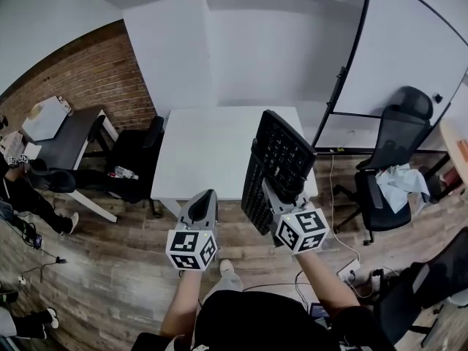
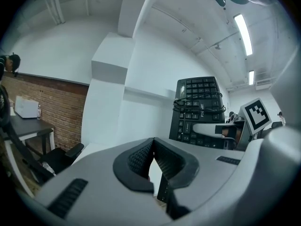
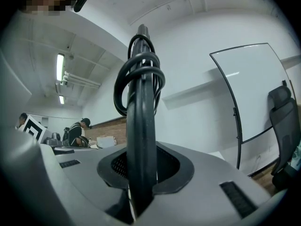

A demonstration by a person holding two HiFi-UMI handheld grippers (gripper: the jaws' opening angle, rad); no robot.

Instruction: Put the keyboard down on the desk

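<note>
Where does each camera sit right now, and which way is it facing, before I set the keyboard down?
Head view: on the person's head, looking steeply down at the white desk; the person's arms, the left gripper and the right gripper show.
Left gripper view: on the left gripper, facing along its shut, empty jaws toward a white wall.
Right gripper view: on the right gripper, facing along jaws clamped on the keyboard, seen edge-on.
Shared: head and left gripper views both show the keyboard's keys.
</note>
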